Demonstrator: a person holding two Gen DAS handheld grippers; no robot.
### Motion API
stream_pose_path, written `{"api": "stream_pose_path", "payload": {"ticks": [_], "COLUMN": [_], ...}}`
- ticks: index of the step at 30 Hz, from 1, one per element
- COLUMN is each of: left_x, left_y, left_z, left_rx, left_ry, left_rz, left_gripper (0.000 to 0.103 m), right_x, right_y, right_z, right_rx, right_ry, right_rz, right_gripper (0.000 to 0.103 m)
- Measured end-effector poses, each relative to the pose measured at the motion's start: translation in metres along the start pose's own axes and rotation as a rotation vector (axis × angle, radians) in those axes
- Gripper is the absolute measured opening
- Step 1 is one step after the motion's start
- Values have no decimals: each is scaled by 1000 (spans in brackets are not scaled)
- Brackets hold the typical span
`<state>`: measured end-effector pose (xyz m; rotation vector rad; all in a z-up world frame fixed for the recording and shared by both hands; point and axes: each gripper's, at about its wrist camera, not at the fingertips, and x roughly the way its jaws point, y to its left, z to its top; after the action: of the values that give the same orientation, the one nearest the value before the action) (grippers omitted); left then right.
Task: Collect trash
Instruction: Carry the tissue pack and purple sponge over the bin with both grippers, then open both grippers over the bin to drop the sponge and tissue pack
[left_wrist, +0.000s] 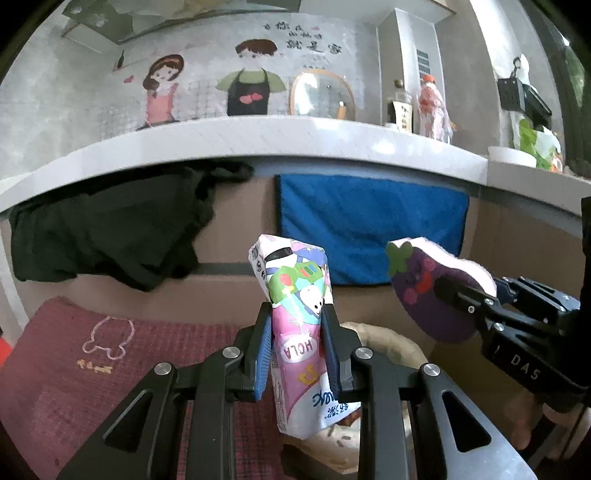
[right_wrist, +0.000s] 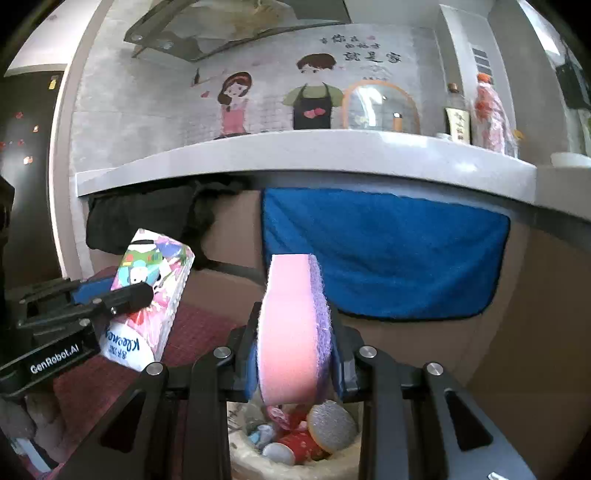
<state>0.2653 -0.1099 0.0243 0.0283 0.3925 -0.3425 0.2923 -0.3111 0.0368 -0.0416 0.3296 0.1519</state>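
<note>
My left gripper (left_wrist: 295, 317) is shut on a colourful tissue pack (left_wrist: 295, 295), its blue pads pressing both sides; the pack stands upright in the air. The right wrist view shows the same pack (right_wrist: 155, 273) at the left, in the left gripper (right_wrist: 122, 291). My right gripper (right_wrist: 295, 332) is shut on a pink and purple sponge (right_wrist: 291, 332), held on edge. From the left wrist view that sponge (left_wrist: 428, 291) is eggplant-shaped, in the right gripper (left_wrist: 454, 291). Below both grippers stands a pale trash basket (right_wrist: 243, 450) with several bits of trash inside; its rim (left_wrist: 384, 336) shows behind the left fingers.
A white counter edge (left_wrist: 258, 144) runs across above. A black cloth (left_wrist: 110, 229) and a blue towel (left_wrist: 369, 221) hang on the cabinet front under it. A dark red mat (left_wrist: 92, 369) covers the floor at the left. Bottles (left_wrist: 432, 107) and a white bowl (left_wrist: 511, 155) stand on the counter.
</note>
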Motion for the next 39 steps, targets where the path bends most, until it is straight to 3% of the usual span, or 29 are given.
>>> {"api": "stream_pose_path", "payload": {"ticks": [12, 39], "left_x": [45, 99], "left_y": [-8, -6], "left_z": [-30, -45], "left_rx": [-31, -86], "left_ry": [92, 161], "left_rz": [-49, -107], "left_gripper": [26, 26], "right_x": [17, 59], "right_y": [-22, -40], "right_z": [-26, -55], "right_rx": [42, 108], "right_ry": [54, 142], "right_rz": [-23, -49], "right_gripper": [28, 28]}}
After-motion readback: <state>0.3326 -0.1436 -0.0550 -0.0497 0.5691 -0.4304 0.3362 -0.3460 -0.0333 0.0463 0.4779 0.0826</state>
